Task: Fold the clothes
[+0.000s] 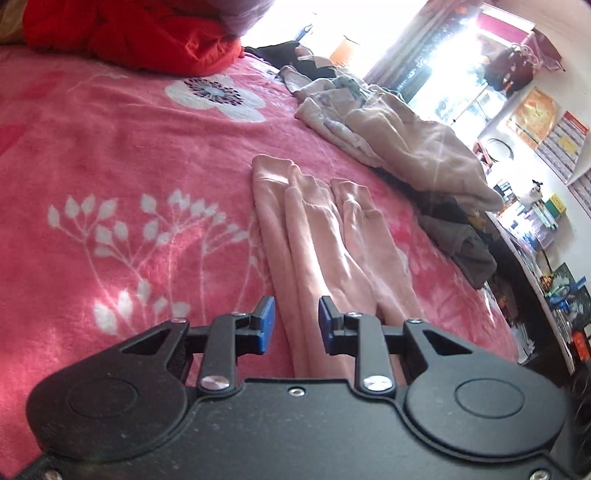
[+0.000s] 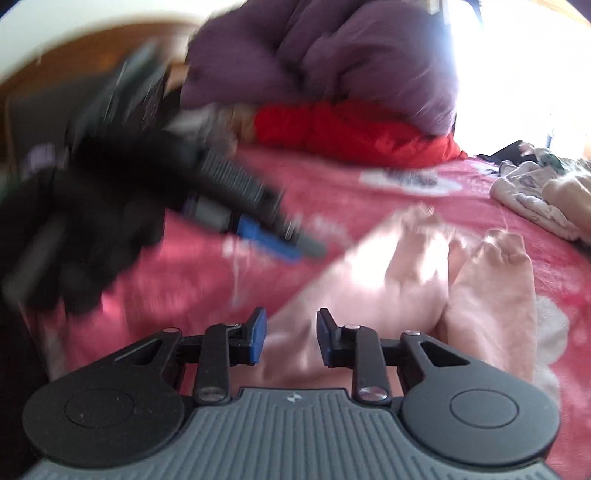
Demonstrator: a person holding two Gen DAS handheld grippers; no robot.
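Note:
A pale pink garment (image 1: 314, 229), folded into long strips with ribbed cuffs at its far end, lies on the pink flowered blanket (image 1: 129, 166). My left gripper (image 1: 297, 321) hovers over the garment's near end, its blue pads (image 1: 266, 321) apart with nothing pinched between them. In the right wrist view the same garment (image 2: 406, 280) spreads out ahead. My right gripper (image 2: 291, 336) stands open above its near edge. A blurred gloved hand holds the left gripper (image 2: 273, 240) off to the left of the garment.
A heap of beige and white clothes (image 1: 399, 136) and a dark grey garment (image 1: 458, 240) lie near the bed's right edge. A red quilt (image 1: 147, 33) and a purple duvet (image 2: 332, 62) are bunched at the far end. Cluttered shelves (image 1: 535, 221) stand beyond the bed.

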